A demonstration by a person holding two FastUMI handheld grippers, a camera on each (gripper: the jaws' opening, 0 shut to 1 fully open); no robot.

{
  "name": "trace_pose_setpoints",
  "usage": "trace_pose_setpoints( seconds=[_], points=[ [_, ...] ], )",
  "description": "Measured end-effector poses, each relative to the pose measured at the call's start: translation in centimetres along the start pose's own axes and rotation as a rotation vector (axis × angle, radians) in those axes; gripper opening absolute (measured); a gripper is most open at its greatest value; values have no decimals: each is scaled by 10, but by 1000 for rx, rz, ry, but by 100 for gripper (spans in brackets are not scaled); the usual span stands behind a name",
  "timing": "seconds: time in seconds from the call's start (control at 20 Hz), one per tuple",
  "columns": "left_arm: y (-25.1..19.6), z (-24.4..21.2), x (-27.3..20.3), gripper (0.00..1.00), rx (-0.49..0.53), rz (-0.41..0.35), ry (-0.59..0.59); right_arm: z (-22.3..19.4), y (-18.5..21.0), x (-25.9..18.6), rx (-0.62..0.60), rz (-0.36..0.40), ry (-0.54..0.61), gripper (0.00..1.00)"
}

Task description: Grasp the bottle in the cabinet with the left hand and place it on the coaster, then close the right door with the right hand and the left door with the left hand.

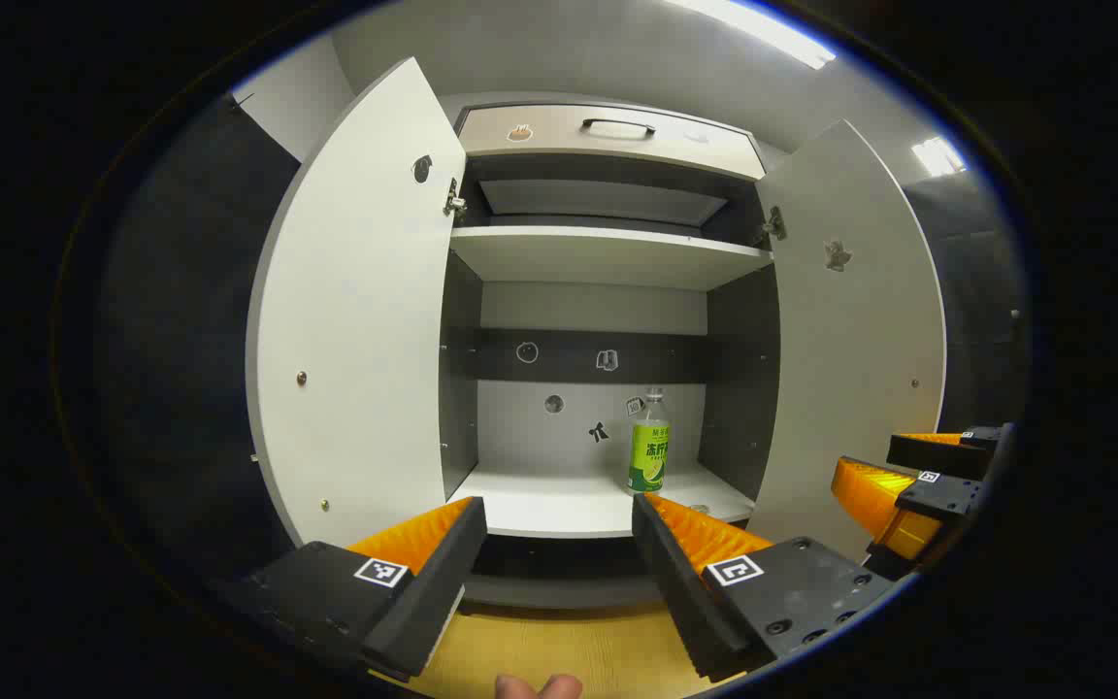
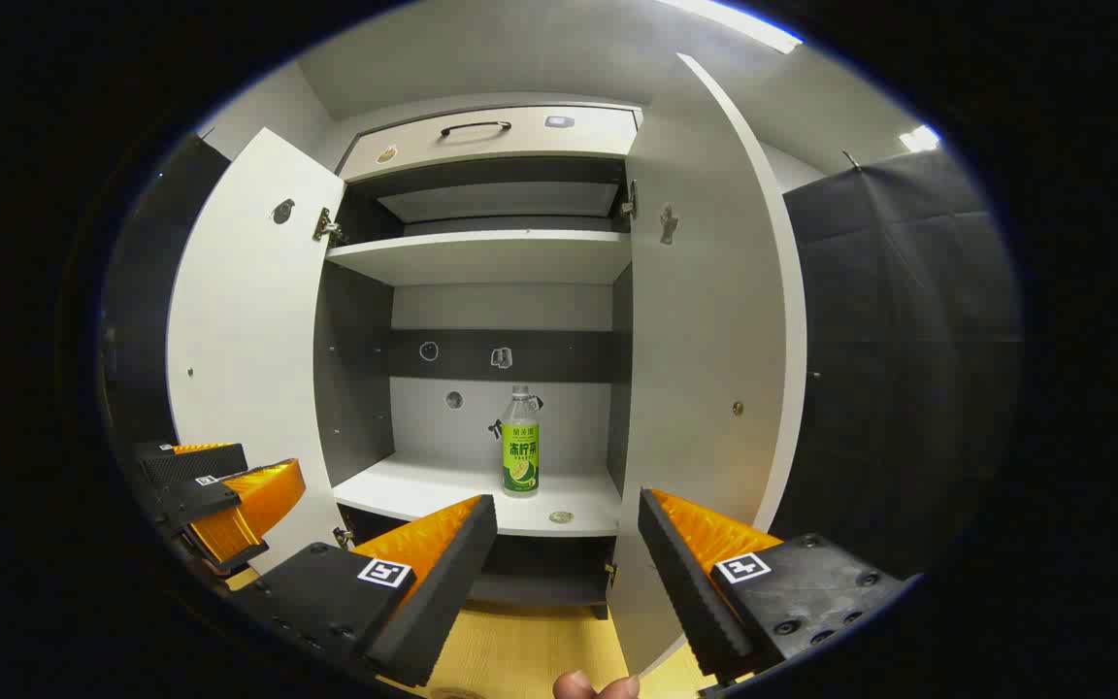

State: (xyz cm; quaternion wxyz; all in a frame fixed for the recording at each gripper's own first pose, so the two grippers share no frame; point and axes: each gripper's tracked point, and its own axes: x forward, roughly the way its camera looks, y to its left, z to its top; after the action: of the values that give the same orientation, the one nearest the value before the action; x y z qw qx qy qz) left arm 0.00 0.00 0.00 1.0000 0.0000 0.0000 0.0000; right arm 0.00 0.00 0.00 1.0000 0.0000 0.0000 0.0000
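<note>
The left door (image 1: 355, 320) stood swung wide, and just right of it the cabinet (image 1: 608, 257) lay open to the back wall. The left gripper (image 1: 559, 544) was released, its jaws spread with nothing between them, held out in front of the cabinet and well short of the lower shelf (image 1: 559, 510). The bottle (image 1: 649, 447) stood upright on that shelf, long axis vertical, toward the right side and far in; from the left gripper it lay ahead and a little right of the line between the fingers, so the reach would probably need to angle rightward. In the right gripper view the bottle (image 2: 520, 445) sat almost dead ahead of the right gripper (image 2: 569, 544), also spread and empty, though the task gives the grasp to the left. In the left gripper view the right gripper (image 1: 918, 481) showed low at the far right, beside the open right door (image 1: 860, 330). A small round thing (image 2: 561, 517) lay on the shelf near the bottle, too small to identify. I could not pick out the coaster. Fingertips (image 1: 538, 687) were cut off at the bottom edge.
</note>
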Motion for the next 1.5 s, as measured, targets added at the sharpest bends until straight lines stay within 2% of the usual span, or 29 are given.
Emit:
trace_pose_setpoints(
  seconds=[1.05,1.25,1.5],
  points=[
    [-8,1,6,96,16,-5,-4,3,2,-4,31,28,1,97],
    [-24,2,24,96,-5,-34,-7,4,-5,-11,25,22,-2,98],
    [-50,13,69,95,21,-85,-49,2,-24,-25,-4,5,-9,98]
  ],
)
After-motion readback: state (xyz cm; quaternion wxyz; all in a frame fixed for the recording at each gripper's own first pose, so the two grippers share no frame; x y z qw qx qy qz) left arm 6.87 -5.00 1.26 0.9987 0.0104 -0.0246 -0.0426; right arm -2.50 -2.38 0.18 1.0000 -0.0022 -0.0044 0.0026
